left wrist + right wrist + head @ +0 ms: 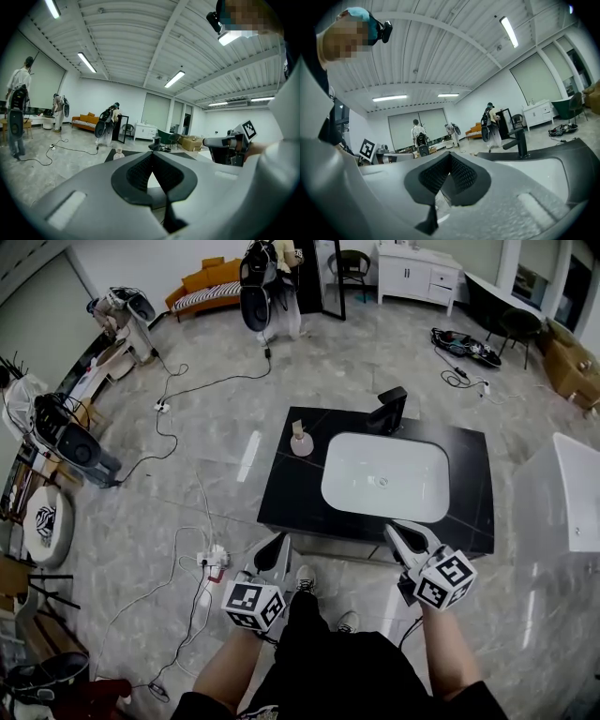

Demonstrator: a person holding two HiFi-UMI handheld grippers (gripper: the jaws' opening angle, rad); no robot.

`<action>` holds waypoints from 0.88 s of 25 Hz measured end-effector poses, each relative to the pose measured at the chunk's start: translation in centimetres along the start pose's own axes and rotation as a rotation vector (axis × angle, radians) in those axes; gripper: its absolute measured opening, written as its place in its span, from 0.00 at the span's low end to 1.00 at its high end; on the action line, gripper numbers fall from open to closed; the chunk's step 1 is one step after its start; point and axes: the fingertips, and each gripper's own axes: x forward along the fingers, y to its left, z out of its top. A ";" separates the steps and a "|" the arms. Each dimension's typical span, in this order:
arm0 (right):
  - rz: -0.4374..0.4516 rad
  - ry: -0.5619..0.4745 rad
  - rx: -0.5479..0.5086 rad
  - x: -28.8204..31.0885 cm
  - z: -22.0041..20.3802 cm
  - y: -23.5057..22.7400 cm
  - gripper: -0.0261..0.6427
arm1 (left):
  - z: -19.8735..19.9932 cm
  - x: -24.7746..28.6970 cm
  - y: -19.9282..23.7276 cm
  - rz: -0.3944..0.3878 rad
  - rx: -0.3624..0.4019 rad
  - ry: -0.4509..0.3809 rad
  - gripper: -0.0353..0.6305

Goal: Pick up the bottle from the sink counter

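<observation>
Found left gripper [278, 545] clenched, jaws together, empty. Found right gripper [398, 532] likewise clenched and empty. Noted both held at counter's [291, 498] near edge, left off its near-left corner, right by basin's [384, 474] near-right corner. Located bottle [301, 441] upright on counter, far-left part, just left of basin, well apart from both grippers. Noted faucet [389, 411] behind basin, power strip [214, 559] on floor left of left gripper.

a: how's the right tool [450, 155]?
b: jaws pressed together, nothing between.
a: and the black faucet [519, 139]?
b: tool's left of the faucet; a person [491, 125] stands beyond the faucet, slightly left.
</observation>
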 end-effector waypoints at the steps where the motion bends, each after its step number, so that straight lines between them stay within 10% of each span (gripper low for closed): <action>1: -0.004 0.000 -0.001 0.2 -0.1 -0.2 0.04 | 0.0 0.5 0.3 0.002 0.004 -0.009 0.06; 22: -0.151 -0.010 0.048 6.9 1.0 -5.9 0.04 | 2.1 12.2 7.4 -0.105 0.090 -0.045 0.07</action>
